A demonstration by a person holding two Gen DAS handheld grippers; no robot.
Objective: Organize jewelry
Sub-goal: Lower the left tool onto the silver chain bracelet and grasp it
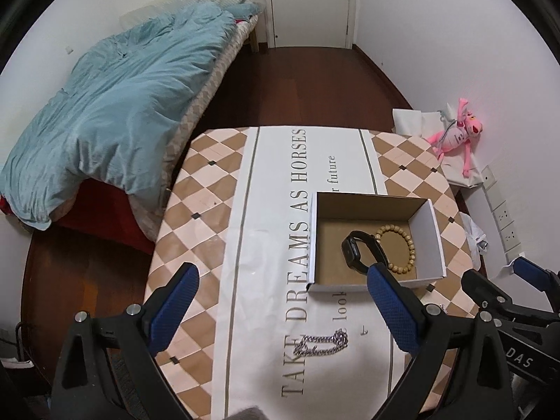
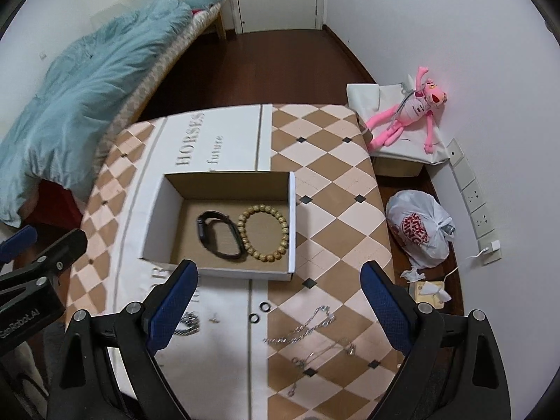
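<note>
An open cardboard box on the table holds a black watch and a wooden bead bracelet. A heavy silver chain lies on the white cloth, just below my open left gripper, which holds nothing. Two dark rings, a thin silver necklace and another fine chain lie on the table beneath my open right gripper. A small stud rests near the heavy chain.
The table has a checkered top with a white printed cloth. A bed with a blue quilt stands at the left. A pink plush toy, a plastic bag and wall sockets are at the right.
</note>
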